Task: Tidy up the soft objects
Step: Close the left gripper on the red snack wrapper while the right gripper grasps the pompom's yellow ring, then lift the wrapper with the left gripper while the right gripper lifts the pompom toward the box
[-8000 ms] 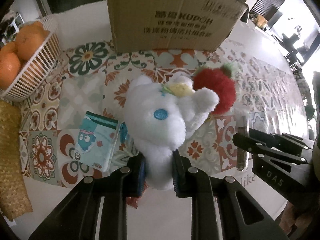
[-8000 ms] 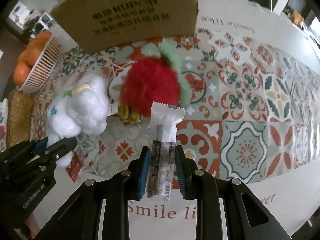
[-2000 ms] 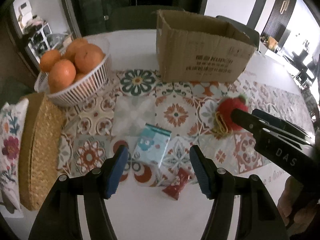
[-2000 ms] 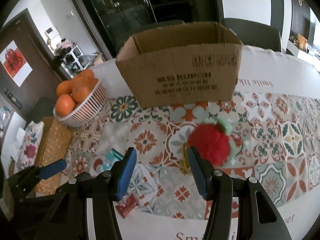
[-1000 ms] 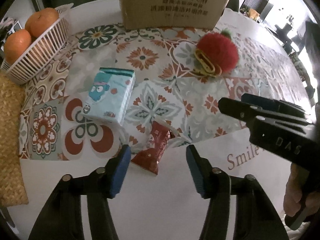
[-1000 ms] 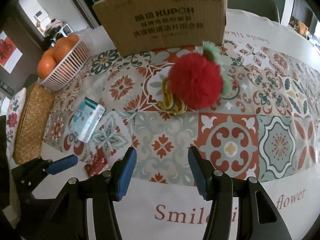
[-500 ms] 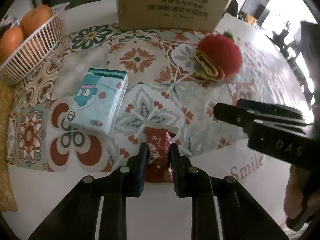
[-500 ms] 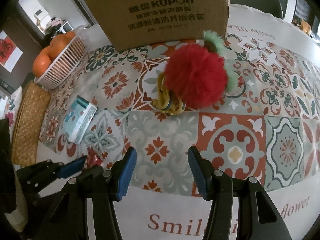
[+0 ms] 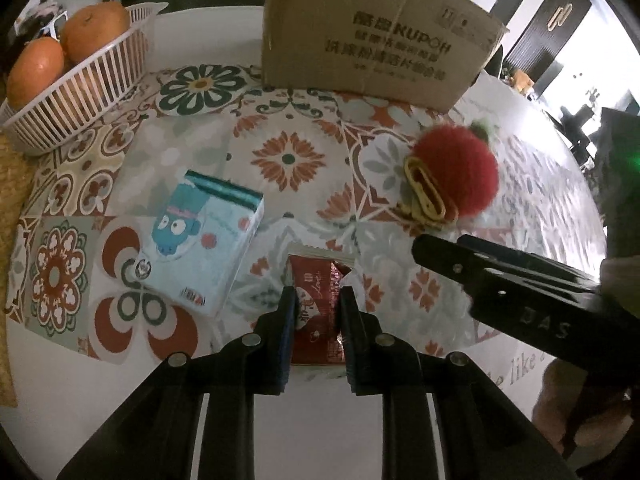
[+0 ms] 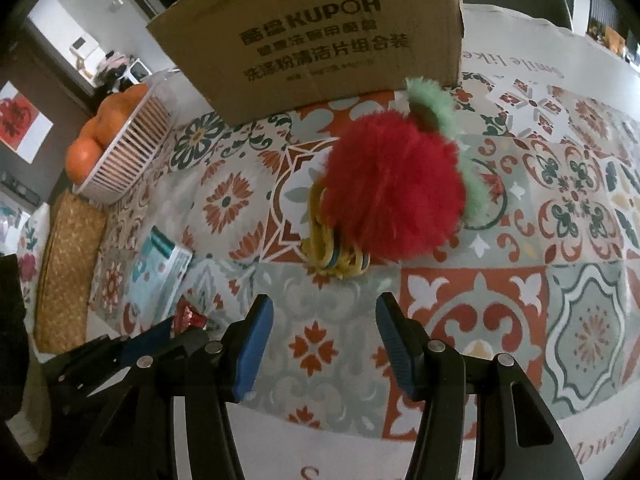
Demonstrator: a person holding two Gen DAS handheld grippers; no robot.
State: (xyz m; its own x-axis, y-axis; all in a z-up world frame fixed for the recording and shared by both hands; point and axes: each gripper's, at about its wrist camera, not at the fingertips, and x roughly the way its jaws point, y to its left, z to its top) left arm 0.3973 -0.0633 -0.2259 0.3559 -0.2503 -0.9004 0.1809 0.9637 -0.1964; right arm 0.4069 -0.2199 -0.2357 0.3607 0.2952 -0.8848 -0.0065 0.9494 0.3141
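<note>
My left gripper (image 9: 317, 299) is shut on a red snack packet (image 9: 318, 304) that lies on the patterned tablecloth (image 9: 288, 160). A light-blue tissue pack (image 9: 202, 240) lies just left of it. A red furry plush apple (image 10: 394, 188) with green leaves and yellow rubber bands (image 10: 332, 252) lies ahead of my right gripper (image 10: 324, 312), which is open and empty just short of it. The apple also shows in the left wrist view (image 9: 460, 170). An open cardboard box (image 10: 320, 36) stands behind the apple; its inside is hidden.
A white basket of oranges (image 9: 76, 88) stands at the far left, also seen in the right wrist view (image 10: 120, 152). A woven mat (image 10: 68, 272) lies at the table's left edge. The right gripper's body (image 9: 520, 292) crosses the left wrist view on the right.
My left gripper came down on the red snack packet and closed on it. My right gripper, still open, moved closer to the plush apple.
</note>
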